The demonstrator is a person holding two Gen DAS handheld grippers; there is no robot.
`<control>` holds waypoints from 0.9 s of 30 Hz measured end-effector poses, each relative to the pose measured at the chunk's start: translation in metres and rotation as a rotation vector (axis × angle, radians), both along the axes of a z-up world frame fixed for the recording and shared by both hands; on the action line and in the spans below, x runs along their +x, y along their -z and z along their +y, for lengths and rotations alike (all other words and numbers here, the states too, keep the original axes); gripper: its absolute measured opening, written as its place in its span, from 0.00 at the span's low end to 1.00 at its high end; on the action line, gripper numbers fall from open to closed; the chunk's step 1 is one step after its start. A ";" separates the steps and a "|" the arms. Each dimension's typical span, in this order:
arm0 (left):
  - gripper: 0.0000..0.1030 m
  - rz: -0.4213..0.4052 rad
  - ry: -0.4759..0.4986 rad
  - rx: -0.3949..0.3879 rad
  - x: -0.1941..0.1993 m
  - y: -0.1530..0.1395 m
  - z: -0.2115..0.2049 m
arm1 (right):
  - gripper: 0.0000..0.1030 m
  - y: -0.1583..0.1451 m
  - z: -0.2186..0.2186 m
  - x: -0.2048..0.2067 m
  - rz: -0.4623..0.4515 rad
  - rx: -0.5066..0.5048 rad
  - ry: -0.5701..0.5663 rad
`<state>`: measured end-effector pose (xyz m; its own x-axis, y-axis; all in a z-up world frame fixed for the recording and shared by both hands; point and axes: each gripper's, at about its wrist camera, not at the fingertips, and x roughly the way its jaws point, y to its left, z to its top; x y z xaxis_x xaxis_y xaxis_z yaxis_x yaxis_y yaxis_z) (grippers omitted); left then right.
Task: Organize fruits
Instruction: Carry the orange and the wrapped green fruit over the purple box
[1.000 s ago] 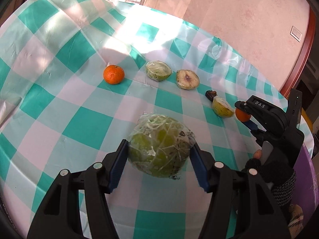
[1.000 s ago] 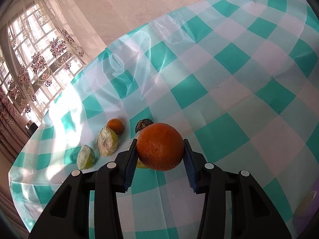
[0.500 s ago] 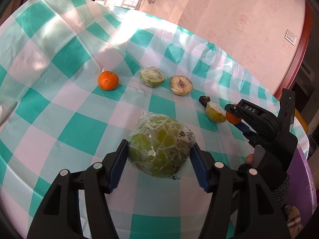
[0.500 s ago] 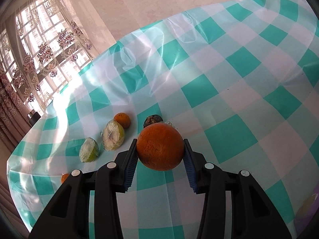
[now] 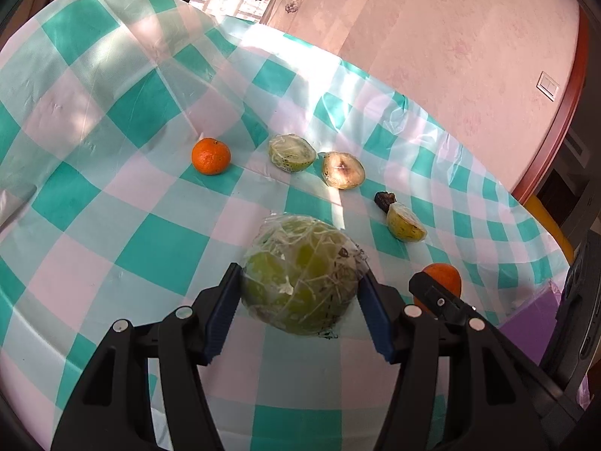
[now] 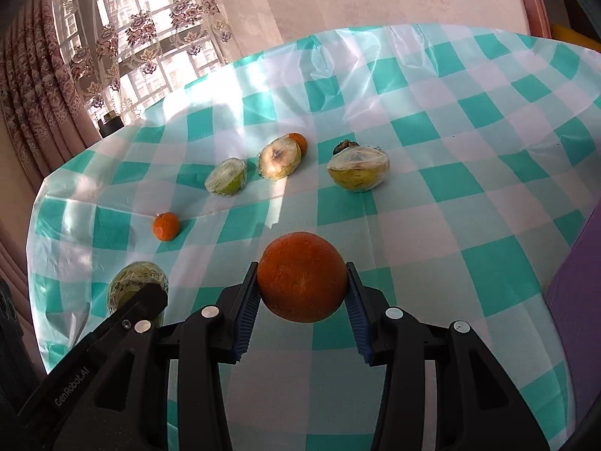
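Nearest the left wrist camera, the left hand-held gripper (image 5: 300, 293) is clenched on a green fruit wrapped in cling film (image 5: 300, 276), its blue pads pressing both sides and holding it above the table (image 5: 157, 259). Beside it, the right hand-held gripper (image 6: 302, 289) grasps a large orange (image 6: 303, 276) between its ribbed blue pads, also clear of the surface. The table wears a glossy plastic cloth of teal and white checks, creased in places and streaked with sunlight. Farther out lies a loose row of fruit: a small mandarin (image 5: 210, 156), a wrapped green half (image 5: 292, 152), a wrapped half with pale flesh and a dark centre (image 5: 343, 170), a small dark shrivelled piece (image 5: 385, 200) and a wrapped yellow-green half (image 5: 405, 222) just beside it. A second small orange (image 6: 298, 141) sits behind the pale half. A purple surface (image 6: 578, 267) borders the table at the right. Beyond the far edge stand a pink textured wall (image 5: 432, 37) with a light switch (image 5: 547, 85), a floral lace curtain (image 6: 142, 37) over a bright window, and a dark cylindrical container (image 6: 110, 122).
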<state>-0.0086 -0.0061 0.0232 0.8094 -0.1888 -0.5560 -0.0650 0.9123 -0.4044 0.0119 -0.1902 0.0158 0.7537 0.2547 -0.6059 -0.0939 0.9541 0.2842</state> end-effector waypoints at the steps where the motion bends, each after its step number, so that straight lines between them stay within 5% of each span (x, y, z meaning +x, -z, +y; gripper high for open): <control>1: 0.59 0.001 0.000 0.003 0.000 0.000 0.000 | 0.42 -0.001 0.002 -0.009 0.001 -0.019 -0.004; 12: 0.59 -0.029 0.043 0.075 -0.019 -0.008 -0.017 | 0.42 -0.059 0.003 -0.098 -0.033 -0.188 -0.085; 20: 0.59 -0.068 0.121 0.088 -0.053 -0.025 -0.045 | 0.42 -0.082 -0.067 -0.149 -0.048 -0.187 -0.004; 27: 0.59 -0.168 0.301 0.116 -0.082 -0.071 -0.113 | 0.42 -0.093 -0.133 -0.190 -0.097 -0.192 0.116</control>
<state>-0.0909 -0.1187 0.0939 0.8091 -0.3759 -0.4518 0.2716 0.9209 -0.2798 -0.1778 -0.3227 0.1092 0.8285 0.0499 -0.5578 0.0018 0.9958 0.0918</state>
